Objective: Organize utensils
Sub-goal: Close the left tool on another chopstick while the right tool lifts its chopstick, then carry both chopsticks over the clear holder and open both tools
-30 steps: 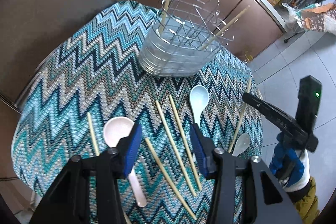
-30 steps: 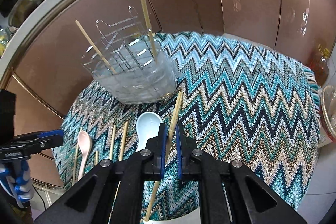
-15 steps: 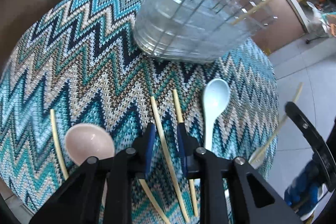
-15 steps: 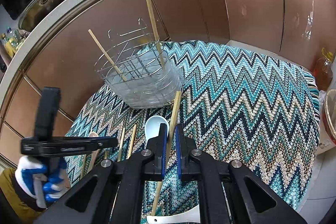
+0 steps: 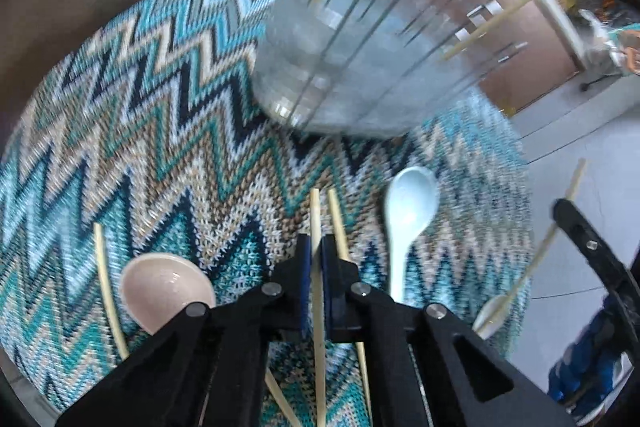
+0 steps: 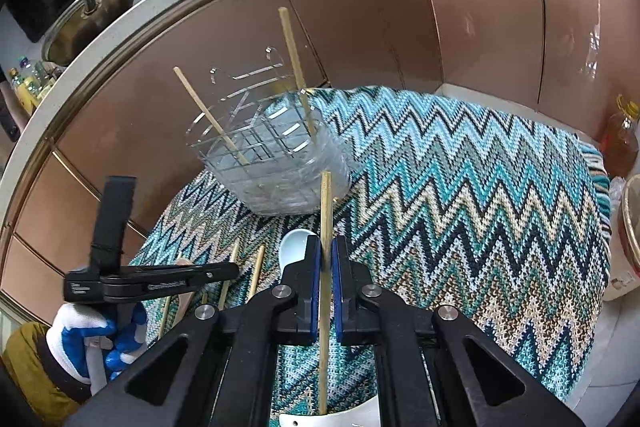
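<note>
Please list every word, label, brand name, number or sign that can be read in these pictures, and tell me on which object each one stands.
No text can be read.
Black left gripper, seen in the right wrist view: pale print on its arm and on its body, too small and blurred to read.
Yellowish plastic bottle at the right edge: no readable label.
Clear wire-and-plastic utensil holder, bamboo chopsticks, spoons and zigzag knitted cloth: no writing.

No readable text; small white print on left claw (image 6: 154,285) arm illegible.

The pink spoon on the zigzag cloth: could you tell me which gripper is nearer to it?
Left. The left gripper is shut on a chopstick right beside the pink spoon. The right gripper holds another chopstick farther off, beyond the blue spoon.
</note>
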Available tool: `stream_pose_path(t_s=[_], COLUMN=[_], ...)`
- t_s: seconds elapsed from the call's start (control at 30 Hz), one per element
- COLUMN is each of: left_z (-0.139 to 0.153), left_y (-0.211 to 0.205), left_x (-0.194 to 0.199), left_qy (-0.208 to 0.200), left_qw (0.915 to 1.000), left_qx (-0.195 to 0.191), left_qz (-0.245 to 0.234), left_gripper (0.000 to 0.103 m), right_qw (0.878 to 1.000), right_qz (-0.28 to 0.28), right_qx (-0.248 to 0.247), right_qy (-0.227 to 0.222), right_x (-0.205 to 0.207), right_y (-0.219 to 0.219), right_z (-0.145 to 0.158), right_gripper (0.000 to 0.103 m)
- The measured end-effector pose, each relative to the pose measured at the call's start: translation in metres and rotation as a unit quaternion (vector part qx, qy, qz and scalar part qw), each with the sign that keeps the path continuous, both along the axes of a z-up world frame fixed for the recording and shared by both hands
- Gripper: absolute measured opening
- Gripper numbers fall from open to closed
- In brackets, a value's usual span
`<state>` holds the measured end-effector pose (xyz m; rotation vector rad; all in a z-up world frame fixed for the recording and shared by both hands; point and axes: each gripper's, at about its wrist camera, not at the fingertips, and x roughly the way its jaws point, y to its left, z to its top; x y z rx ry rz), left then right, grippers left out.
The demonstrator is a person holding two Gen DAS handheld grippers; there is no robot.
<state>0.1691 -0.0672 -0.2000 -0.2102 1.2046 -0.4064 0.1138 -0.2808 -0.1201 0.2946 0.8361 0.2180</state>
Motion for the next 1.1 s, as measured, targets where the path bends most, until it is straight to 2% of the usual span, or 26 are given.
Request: stream_pose_path(t_s=[0.13,0.27,0.47,0.87,1.1], left_z=[0.036,0.075,0.117,0.163,0.18], left_y=[0.012,0.028,0.049,0.07,0.073], left_x=[-0.014,-0.03,-0.046,-0.075,-0.085], left_qy=[-0.054,-0.11,-0.167,-0.24,-0.275], left_qw=[0.9982,0.9927,0.9841,0.9678,0.9586], left_qx=[-0.021,-0.039,-0.057,-0.073,-0.073], left_qz=[-0.016,-0.028,-0.022,-0.011,-0.01], left_gripper=[0.005,0.005,0.005,0.005,0.005], right_qw=[1.0,0.999,0.998,0.993,0.989], right_qz=[0.007,0.016,0.024,0.018,0.021], right_qx=[-0.008,-0.017,-0.027,-0.045,-0.049], right_qy=[-0.017,-0.036,-0.06,-0.11,-0.137], right_x=[-0.004,-0.012,-0.027,-0.059,-0.069], right_y=[0.01,0.021,0.034,0.048,0.059], right_z=[0.007,0.017,0.035,0.072,0.09], right_gripper=[0.006,0.006,0.006,0.006,0.006])
